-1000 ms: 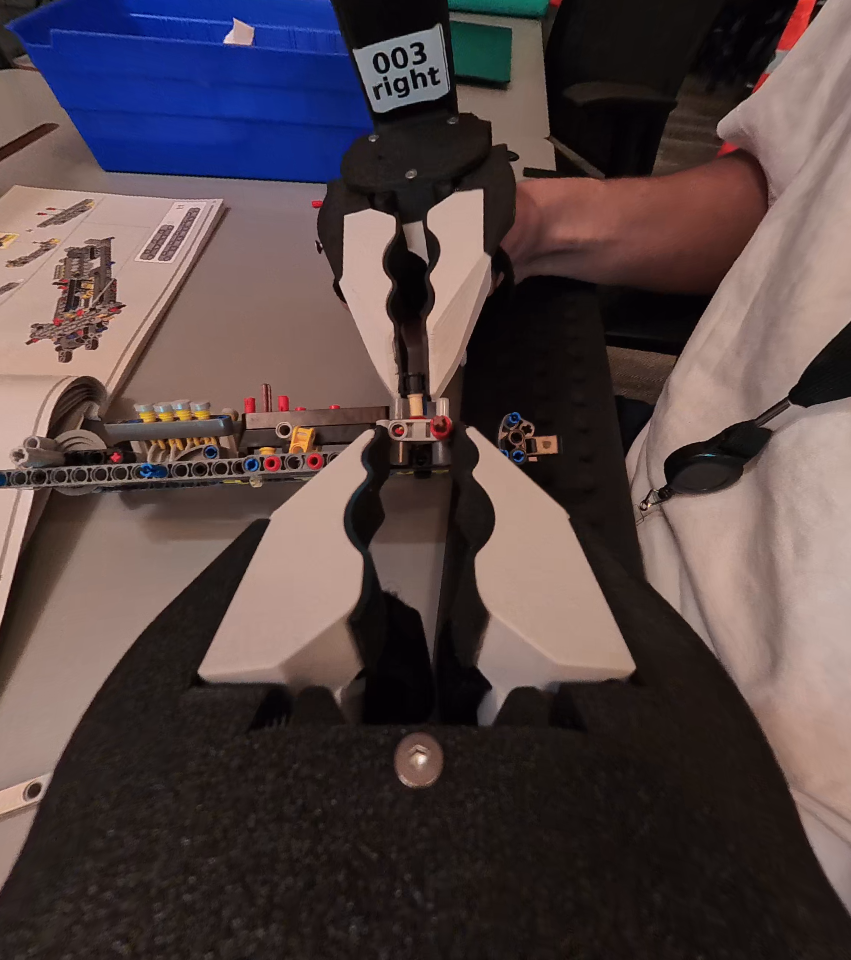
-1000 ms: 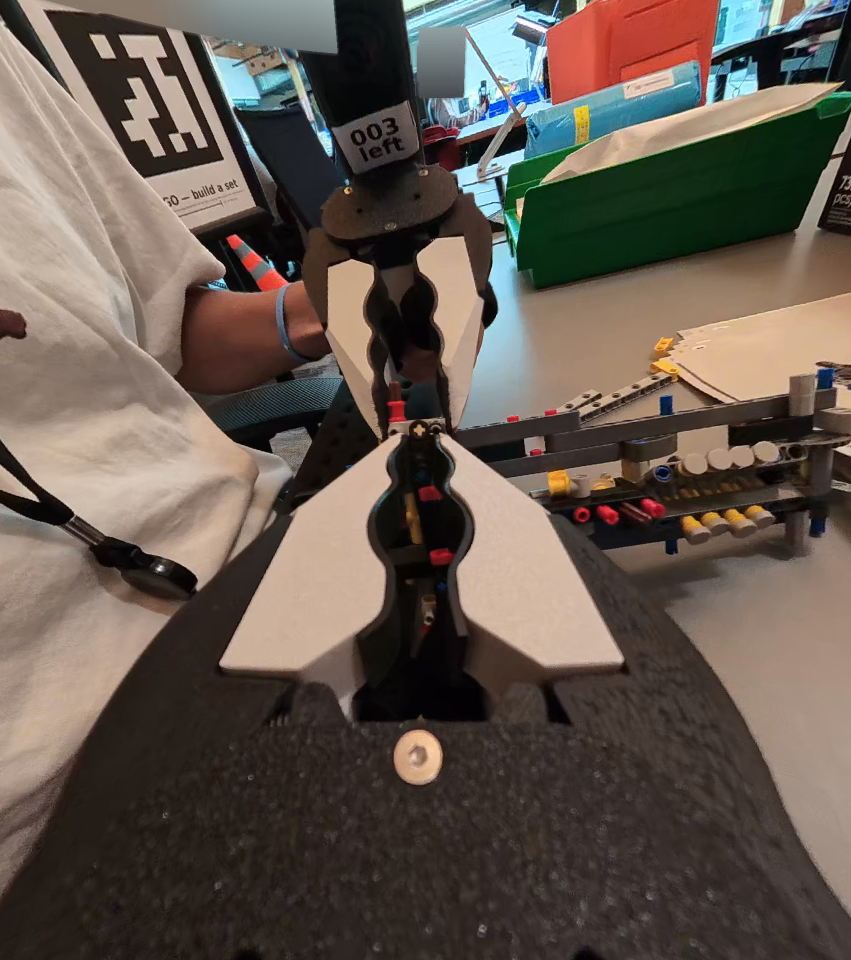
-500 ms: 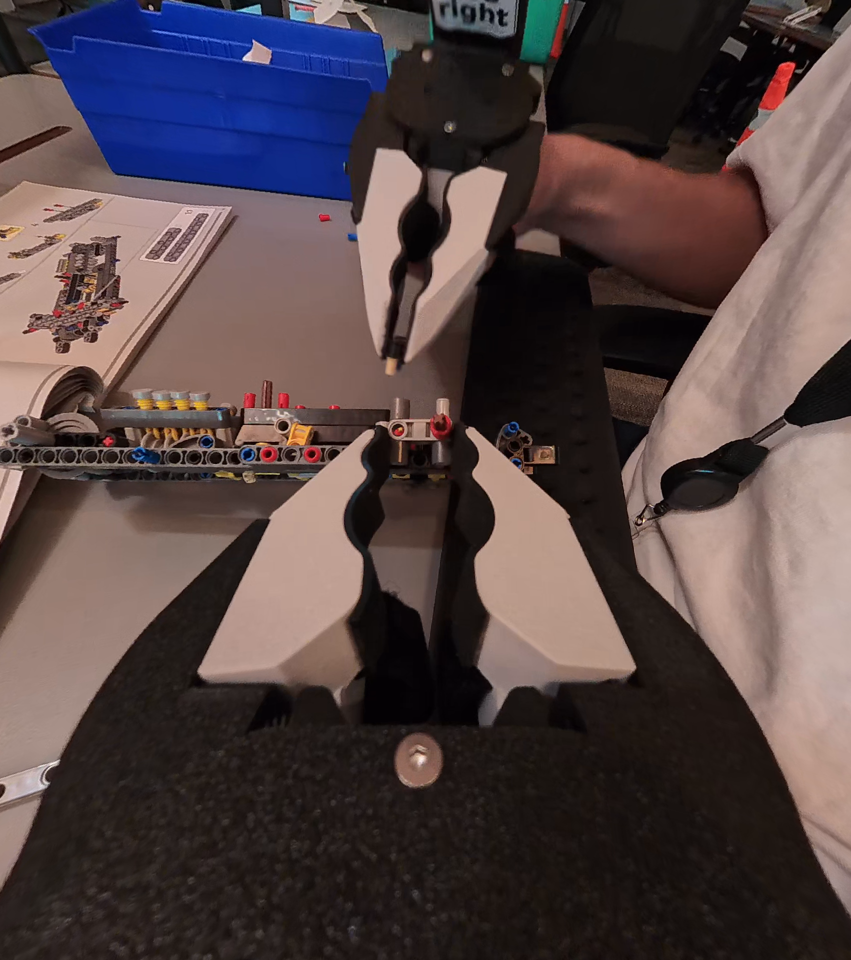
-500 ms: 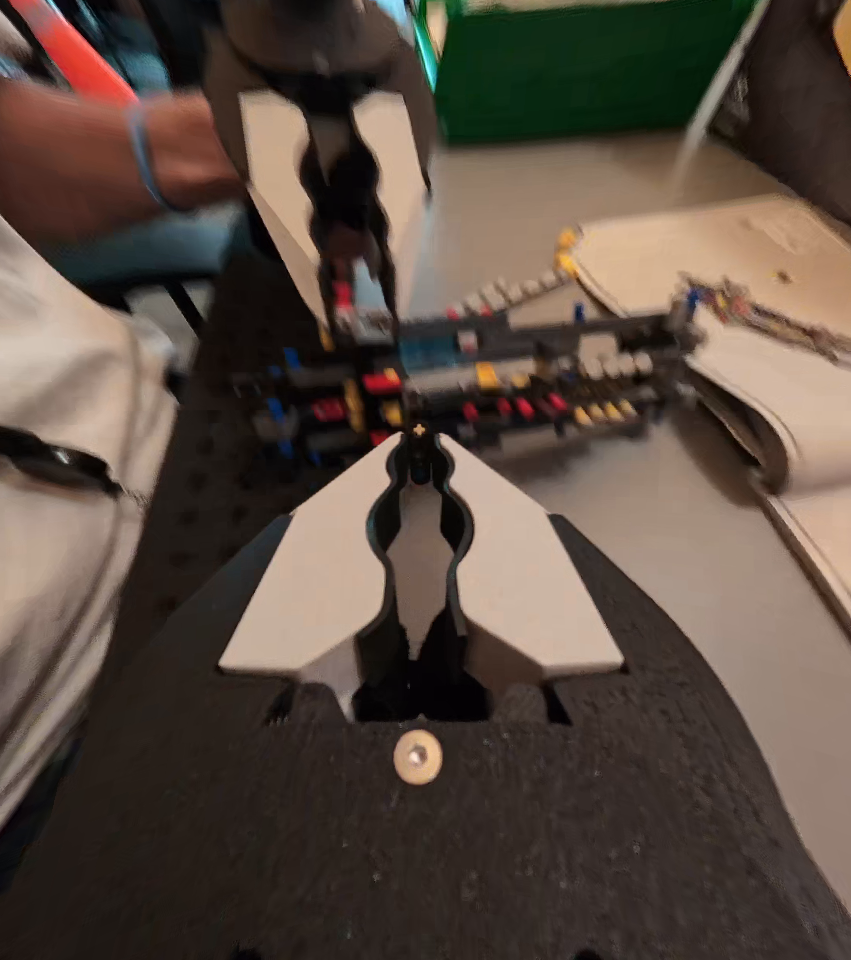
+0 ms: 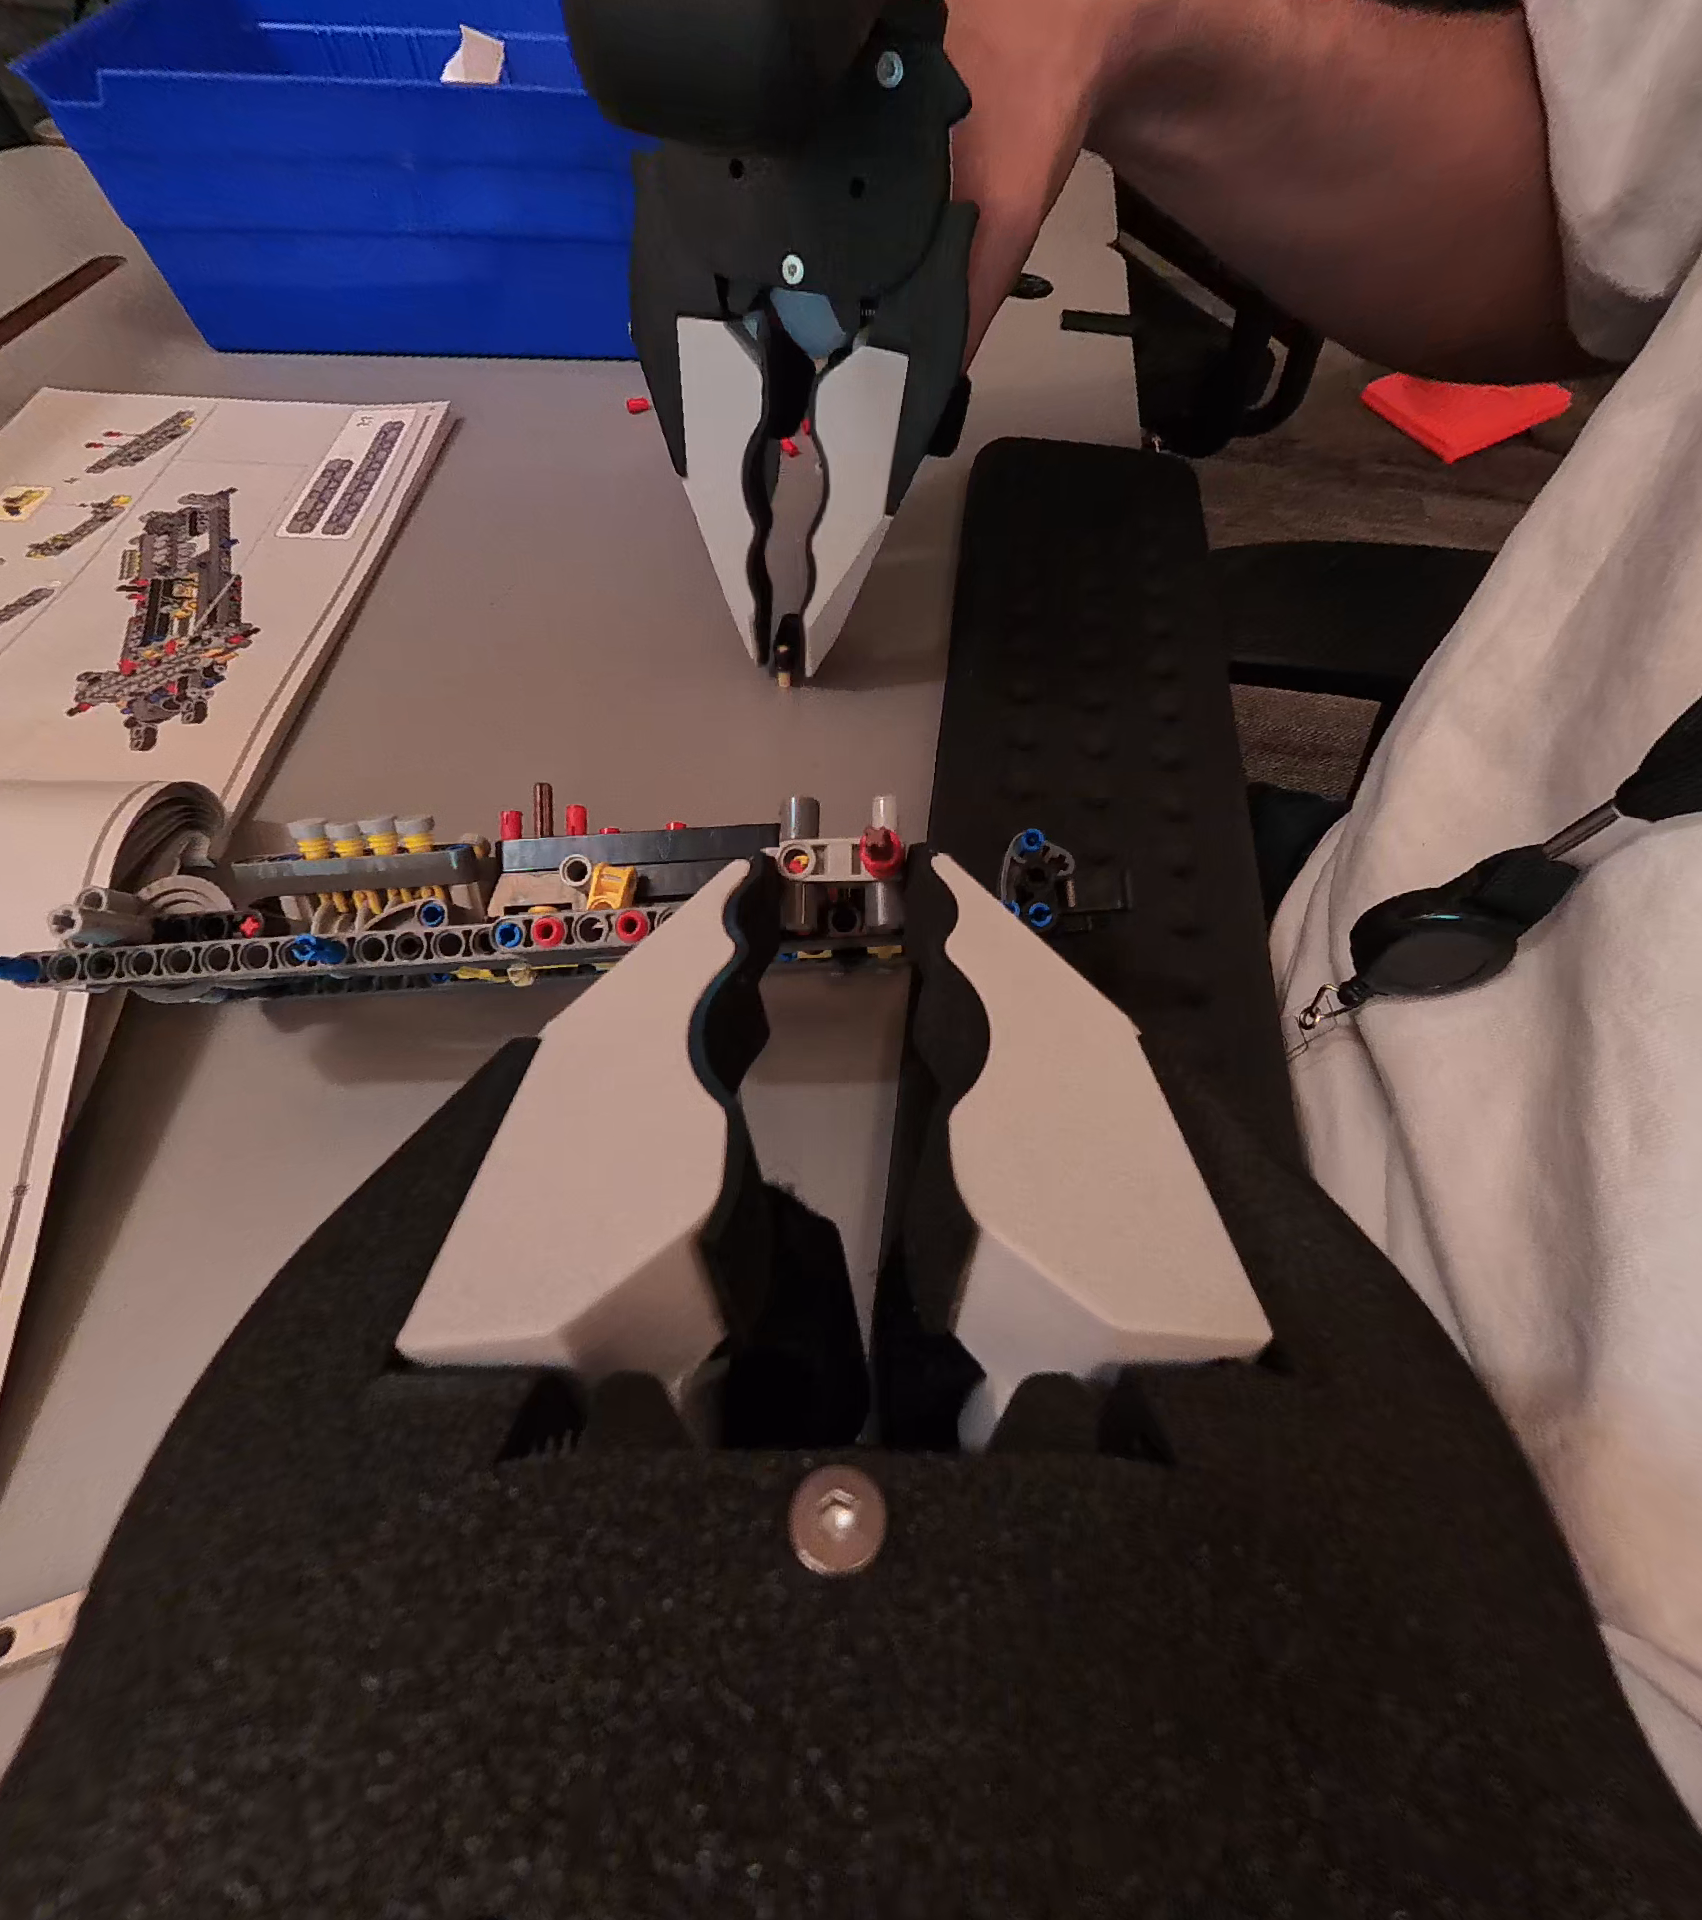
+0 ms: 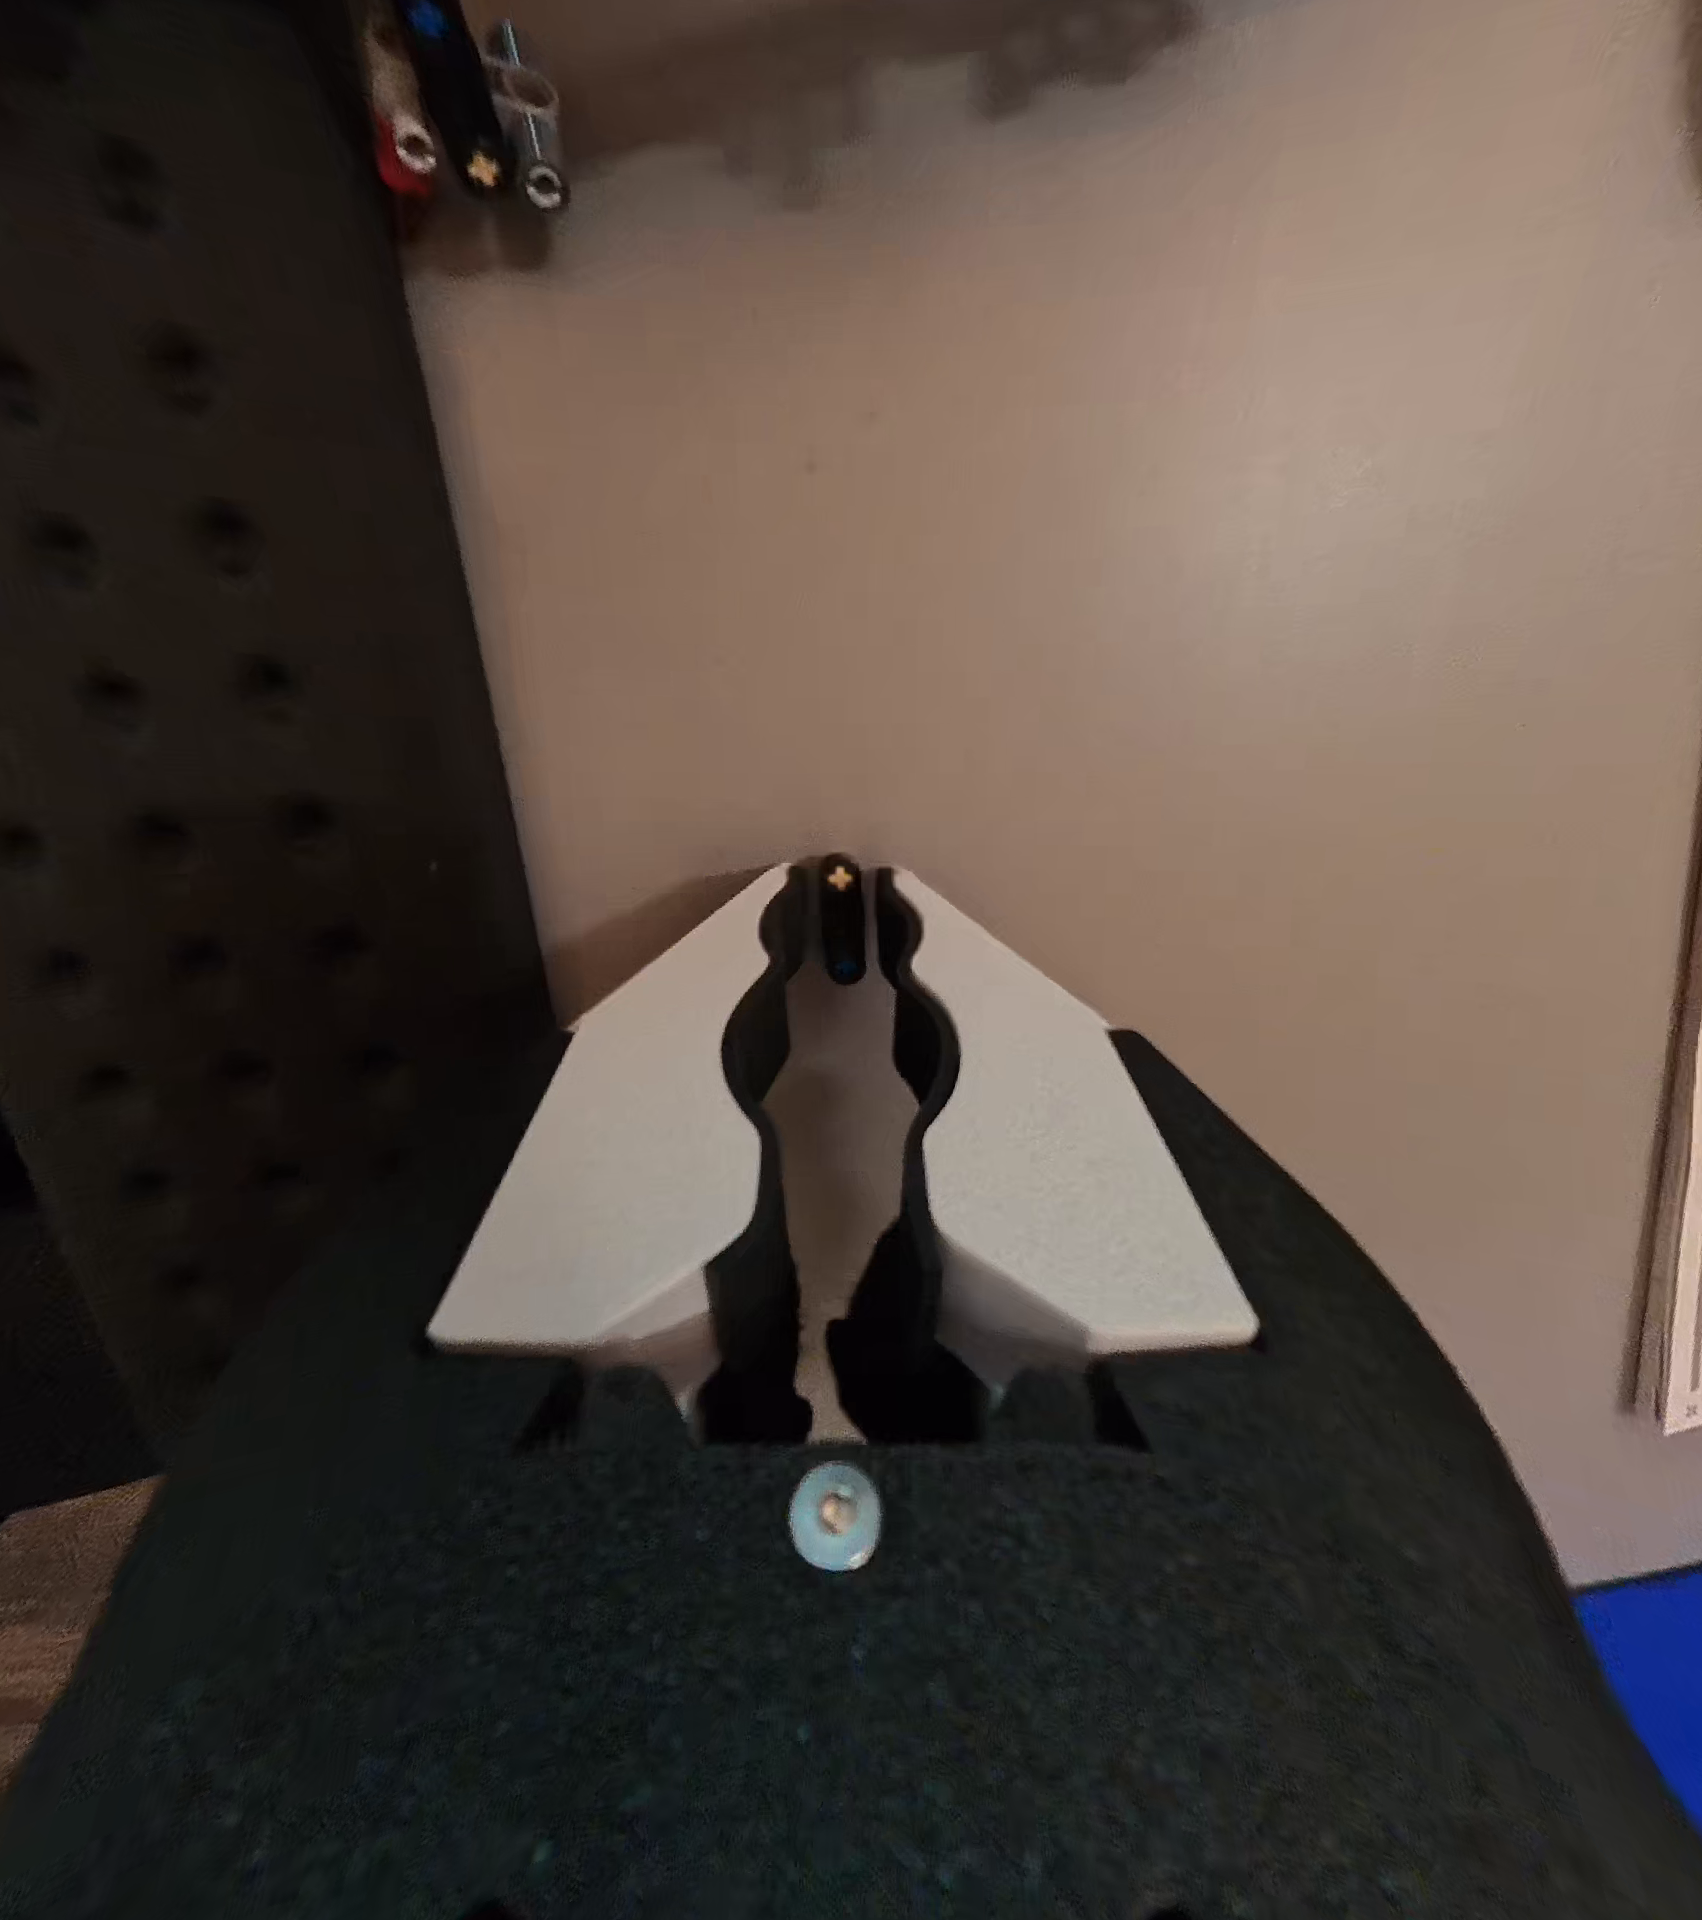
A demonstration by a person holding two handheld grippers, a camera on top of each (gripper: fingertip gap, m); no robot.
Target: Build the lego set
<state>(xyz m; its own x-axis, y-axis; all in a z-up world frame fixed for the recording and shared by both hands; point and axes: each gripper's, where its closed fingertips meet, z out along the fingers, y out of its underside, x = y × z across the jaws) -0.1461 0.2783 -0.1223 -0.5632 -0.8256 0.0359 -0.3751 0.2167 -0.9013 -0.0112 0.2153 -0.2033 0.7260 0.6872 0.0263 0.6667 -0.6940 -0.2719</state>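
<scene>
The left gripper point(image 5: 842, 894) rests low over the tabletop point(image 5: 535, 634), its fingers set apart around the near end of the lego model point(image 5: 473, 914), closing on the grey connector block with a red pin that sits between the tips; whether the pads actually press that block cannot be told. The long, mostly grey model stretches away to the left of this gripper, lying flat on the tabletop, studded with red, blue and yellow pins. Just to its right lies a black perforated mat point(image 5: 1086, 665) with a small loose piece carrying blue pins at its edge. Beyond the left gripper, the right gripper point(image 5: 785, 665) points down at the tabletop, its fingers pinched on a small black lego piece point(image 6: 839, 920) with a tan cross-shaped end, tip close to the surface. From the right gripper's own view the mat is on its left and the open instruction booklet point(image 5: 151, 561) at its right edge. A blue bin point(image 5: 359, 208) stands behind, beyond the booklet.
</scene>
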